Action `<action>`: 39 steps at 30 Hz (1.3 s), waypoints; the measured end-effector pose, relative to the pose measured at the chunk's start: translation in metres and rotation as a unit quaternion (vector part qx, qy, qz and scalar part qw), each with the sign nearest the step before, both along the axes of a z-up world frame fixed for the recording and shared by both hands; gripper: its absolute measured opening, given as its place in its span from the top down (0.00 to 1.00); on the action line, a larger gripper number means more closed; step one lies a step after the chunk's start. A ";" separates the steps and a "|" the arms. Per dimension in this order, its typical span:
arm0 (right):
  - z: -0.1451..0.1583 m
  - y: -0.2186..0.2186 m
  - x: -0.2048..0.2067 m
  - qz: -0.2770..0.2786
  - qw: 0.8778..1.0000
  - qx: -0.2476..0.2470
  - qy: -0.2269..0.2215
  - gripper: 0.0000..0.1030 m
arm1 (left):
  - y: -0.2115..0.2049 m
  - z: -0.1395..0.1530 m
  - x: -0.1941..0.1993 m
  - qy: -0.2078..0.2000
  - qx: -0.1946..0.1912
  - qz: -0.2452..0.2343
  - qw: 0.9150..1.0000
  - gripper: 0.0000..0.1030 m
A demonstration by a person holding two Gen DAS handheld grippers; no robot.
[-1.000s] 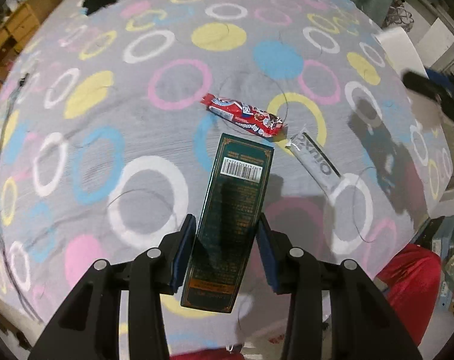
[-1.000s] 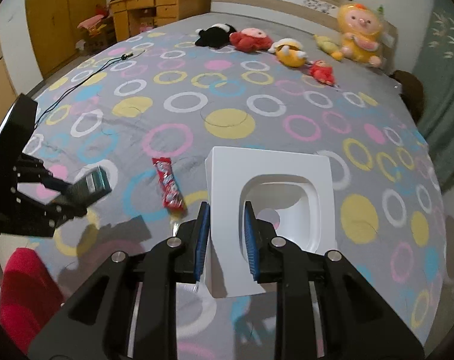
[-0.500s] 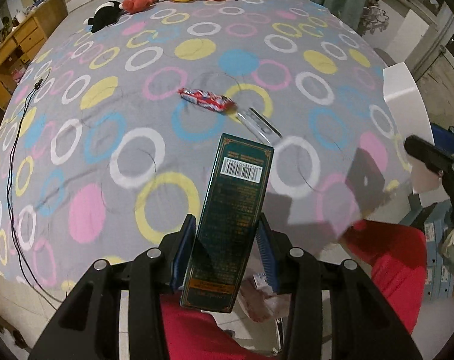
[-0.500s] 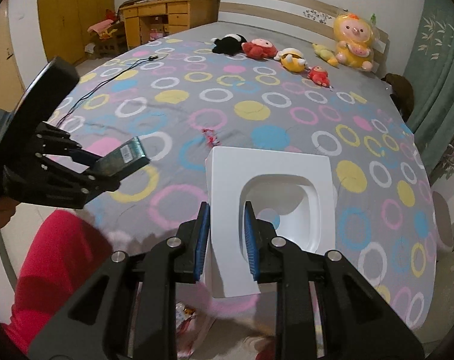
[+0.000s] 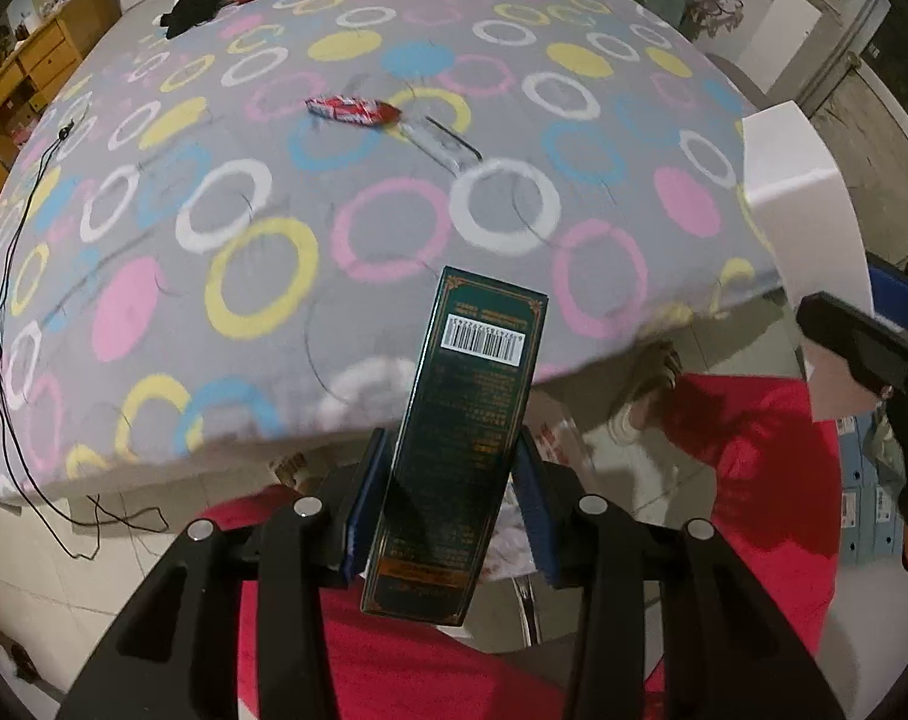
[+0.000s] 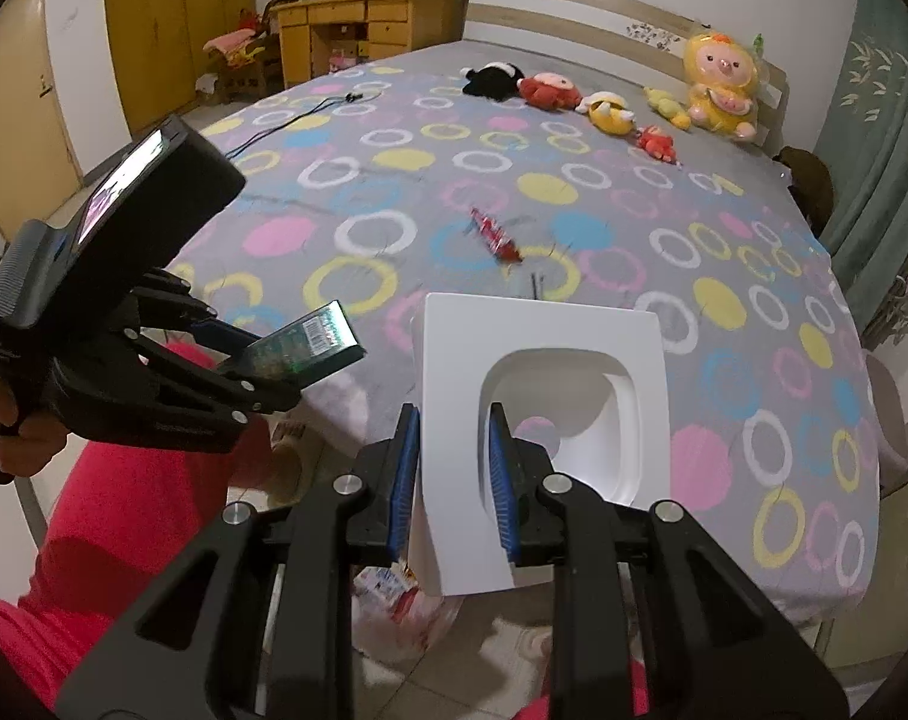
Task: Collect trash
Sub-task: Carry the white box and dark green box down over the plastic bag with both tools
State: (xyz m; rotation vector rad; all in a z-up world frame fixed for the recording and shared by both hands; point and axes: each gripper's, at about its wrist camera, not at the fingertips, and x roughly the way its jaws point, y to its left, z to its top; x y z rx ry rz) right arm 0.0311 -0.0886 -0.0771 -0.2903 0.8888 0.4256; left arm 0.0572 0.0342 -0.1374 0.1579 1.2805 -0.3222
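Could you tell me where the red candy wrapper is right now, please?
The red candy wrapper lies on the ring-patterned bedspread near mid-bed, just left of a clear plastic wrapper in the left wrist view, beyond both held items.

My left tool (image 5: 447, 516) clamps a tall dark-green cardboard box (image 5: 460, 438) with a barcode label, upright. My right tool (image 6: 450, 480) pinches a white moulded plastic tray insert (image 6: 550, 414) by its edge. A red candy wrapper (image 5: 351, 111) and a clear plastic wrapper (image 5: 438, 141) lie just beside each other on the bed.
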 end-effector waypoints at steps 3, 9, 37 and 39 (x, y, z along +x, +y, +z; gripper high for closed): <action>-0.009 0.006 -0.018 0.003 1.000 -0.001 0.008 0.78 | -0.003 -0.006 -0.013 0.004 -0.006 0.004 1.000 0.61; -0.032 0.019 -0.042 0.008 1.000 0.000 0.023 0.78 | -0.008 -0.019 -0.031 0.009 -0.020 0.017 1.000 0.61; -0.185 0.004 -0.042 -0.053 0.985 -0.007 0.166 0.78 | -0.010 -0.172 -0.030 0.148 -0.055 0.110 0.981 0.61; -0.196 0.003 -0.039 -0.057 0.982 -0.004 0.179 0.78 | -0.011 -0.182 -0.029 0.160 -0.056 0.115 0.979 0.61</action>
